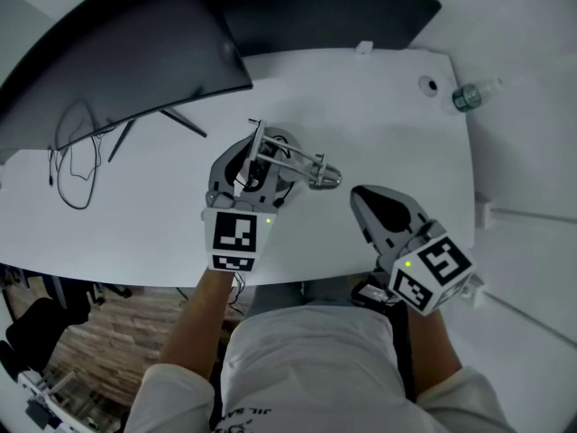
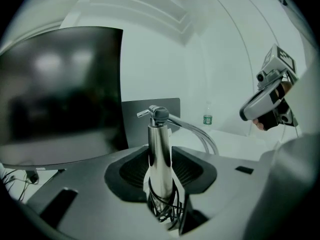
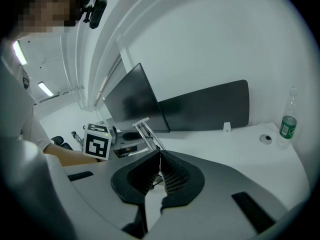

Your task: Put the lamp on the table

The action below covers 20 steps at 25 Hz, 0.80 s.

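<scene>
**Head view.** Lamp (image 1: 315,171) appears to rest on the white table (image 1: 388,124), with the monitor (image 1: 117,52) at its 10 o'clock and a bottle (image 1: 464,96) at 2. The left gripper (image 1: 257,165) straddles it. The right gripper (image 1: 361,197) waits at 4 o'clock, and we judge it is being kept clear.

**Left gripper view.** Jaws spread wide with the lamp's stem upright between them, untouched. We read this as a release.

**Right gripper view.** Jaws closed together, holding nothing.
</scene>
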Motion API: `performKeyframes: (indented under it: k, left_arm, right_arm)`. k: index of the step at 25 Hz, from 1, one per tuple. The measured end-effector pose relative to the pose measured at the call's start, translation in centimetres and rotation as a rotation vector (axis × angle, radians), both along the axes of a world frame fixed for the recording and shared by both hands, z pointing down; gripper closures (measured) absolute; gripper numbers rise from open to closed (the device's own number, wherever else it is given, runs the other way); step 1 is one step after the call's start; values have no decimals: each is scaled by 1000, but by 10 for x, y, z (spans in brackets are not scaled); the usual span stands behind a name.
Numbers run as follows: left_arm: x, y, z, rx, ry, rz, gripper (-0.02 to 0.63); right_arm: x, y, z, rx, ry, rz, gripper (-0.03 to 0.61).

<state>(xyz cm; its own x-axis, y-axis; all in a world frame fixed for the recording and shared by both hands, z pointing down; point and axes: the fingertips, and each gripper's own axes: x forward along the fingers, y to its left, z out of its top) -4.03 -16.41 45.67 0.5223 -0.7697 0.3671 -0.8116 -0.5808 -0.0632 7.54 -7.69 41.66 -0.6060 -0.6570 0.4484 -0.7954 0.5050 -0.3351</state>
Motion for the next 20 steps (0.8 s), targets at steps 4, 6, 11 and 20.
performKeyframes:
  k: [4, 6, 11, 20]
  left_arm:
    - [-6, 10, 2, -10, -1, -12, 469]
    - [-9, 16, 3, -13, -1, -17, 469]
    - [-13, 24, 6, -22, 3, -30, 471]
    - [-20, 41, 3, -52, 20, -47, 493]
  right_arm:
    - [-1, 3, -2, 7, -2, -3, 546]
    - [-2, 4, -3, 12, -3, -5, 546]
    - [-5, 7, -6, 19, -5, -16, 546]
    - [-10, 9, -15, 38, -6, -30, 546]
